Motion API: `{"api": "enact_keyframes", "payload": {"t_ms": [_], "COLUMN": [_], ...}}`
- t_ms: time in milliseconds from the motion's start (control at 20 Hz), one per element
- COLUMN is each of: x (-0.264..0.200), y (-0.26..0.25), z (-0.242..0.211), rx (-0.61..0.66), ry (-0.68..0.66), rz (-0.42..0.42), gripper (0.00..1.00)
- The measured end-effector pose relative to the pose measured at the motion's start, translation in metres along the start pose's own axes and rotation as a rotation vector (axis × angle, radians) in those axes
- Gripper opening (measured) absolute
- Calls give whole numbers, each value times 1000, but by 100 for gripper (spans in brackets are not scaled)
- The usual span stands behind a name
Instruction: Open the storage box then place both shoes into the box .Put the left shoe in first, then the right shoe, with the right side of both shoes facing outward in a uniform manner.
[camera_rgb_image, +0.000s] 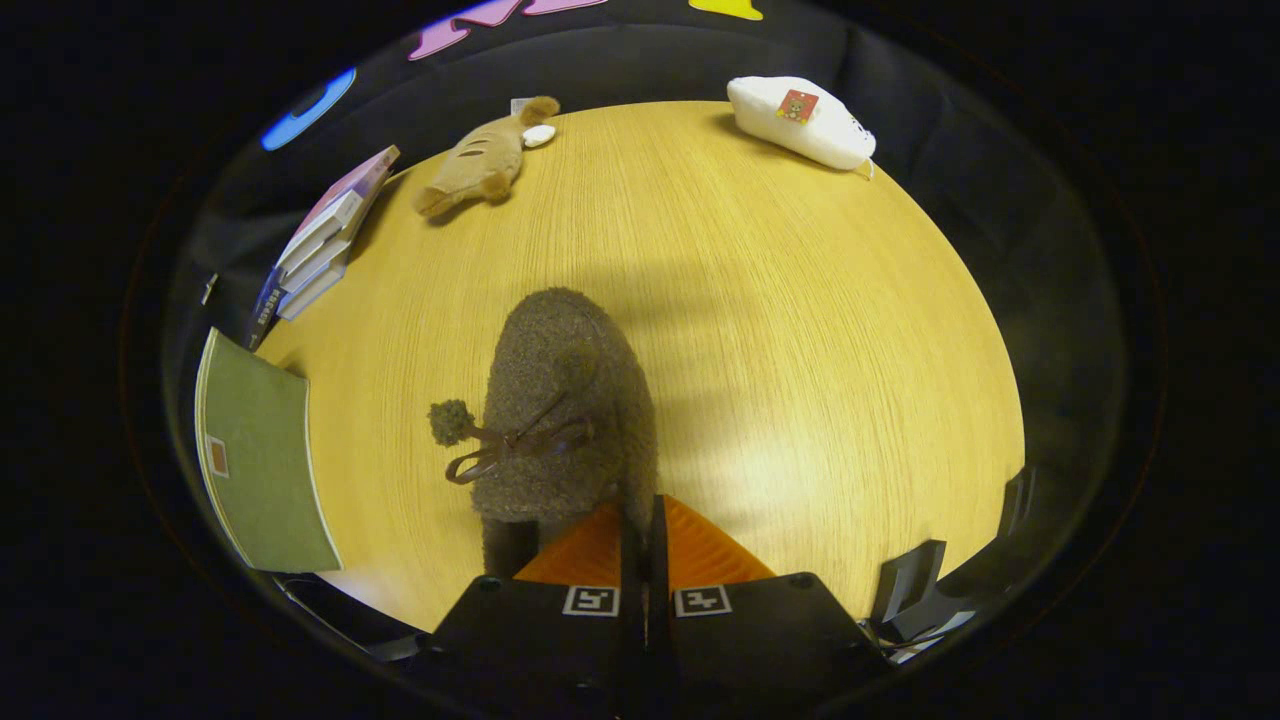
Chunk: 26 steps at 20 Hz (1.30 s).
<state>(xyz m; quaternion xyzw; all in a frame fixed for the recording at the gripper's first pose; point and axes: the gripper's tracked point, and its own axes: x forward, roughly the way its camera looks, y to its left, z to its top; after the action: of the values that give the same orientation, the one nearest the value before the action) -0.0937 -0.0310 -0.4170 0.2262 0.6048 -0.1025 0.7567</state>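
A fuzzy brown shoe (565, 400) with a thin ribbon bow and a pompom points away from me over the wooden table (800, 330). My gripper (643, 535) has its fingers almost together, pressing on the near edge of the shoe's opening. The heel end of the shoe is hidden behind the fingers. I cannot tell whether the sole touches the table or hangs just above it.
A green book (262, 460) lies left of the shoe, with a stack of books (325, 235) beyond it. A tan plush fish (485, 160) and a white pouch (800, 122) lie at the table's far edge. Dark plastic parts (915, 585) stand right of the fingers.
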Motion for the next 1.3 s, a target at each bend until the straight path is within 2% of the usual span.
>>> {"api": "enact_keyframes", "payload": {"t_ms": [400,700,950,1150,1300], "x": [-62,-128,-163,-169,-162], "y": [62,163,255,320,359], "z": [23,48,50,33,13], "rx": [44,38,39,14,18], "ry": [-78,-131,-125,-87,-34], "rz": [131,309,429,457,441], "gripper": [5,5,5,5,5]}}
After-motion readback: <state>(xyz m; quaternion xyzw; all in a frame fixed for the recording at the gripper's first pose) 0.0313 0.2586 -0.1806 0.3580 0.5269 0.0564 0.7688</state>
